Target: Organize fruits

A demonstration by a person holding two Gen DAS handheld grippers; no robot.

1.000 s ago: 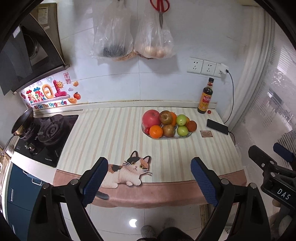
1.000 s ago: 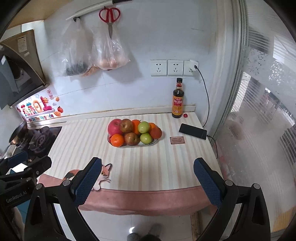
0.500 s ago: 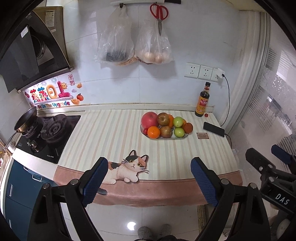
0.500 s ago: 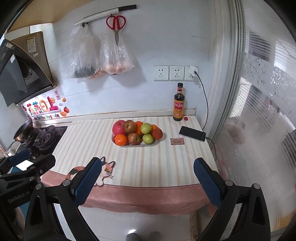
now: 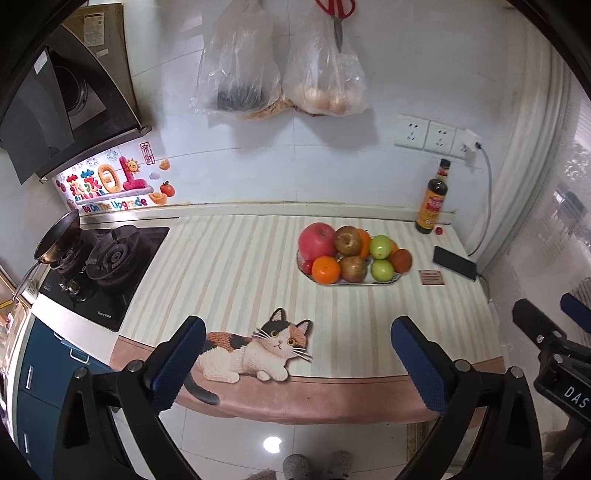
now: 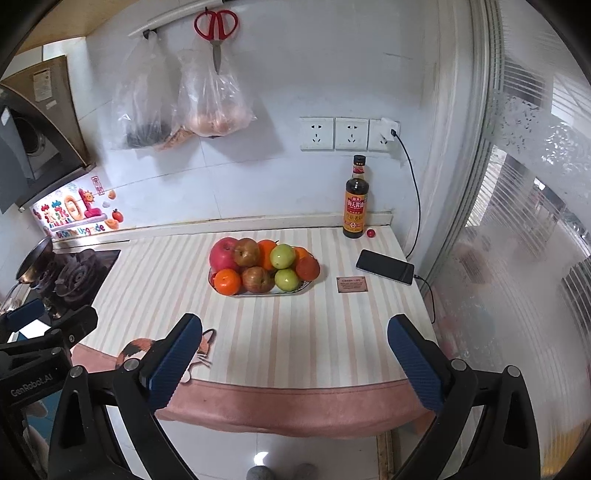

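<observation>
Striped cloth: covers the surface (image 5: 240,280), pale cream and pink bands with a pink hem along the lower edge; a calico cat picture (image 5: 258,350) lies at its near edge, low in the left wrist view.
Fruit plate (image 6: 295,291): sits mid-frame in both views, toward the back of the surface, heaped full.
Fruits: a big red apple (image 5: 317,242) at the plate's left, an orange (image 5: 325,269) in front of it, two brownish apples (image 6: 246,252) in the middle, two green apples (image 6: 282,256) to the right, a reddish fruit (image 6: 307,268) at the right end.
Left claw (image 5: 295,365): low in its frame, over the near hem; jaws opening, spread wide, nothing between the blue pads.
Right claw (image 6: 293,365): low in its frame, released, pads wide apart and empty, well short of the plate.
Right of plate: a small brown card (image 6: 352,284), then a dark phone (image 6: 385,266) on a cable.
Back right: a dark sauce bottle (image 6: 355,202) against the wall, a small red cap (image 6: 370,233) just beside it.
Upper frame: two plastic bags (image 6: 212,107) and red scissors (image 6: 216,27) hang on the wall.
Left edge: a gas stove (image 5: 107,266) with a pan (image 5: 55,240).
</observation>
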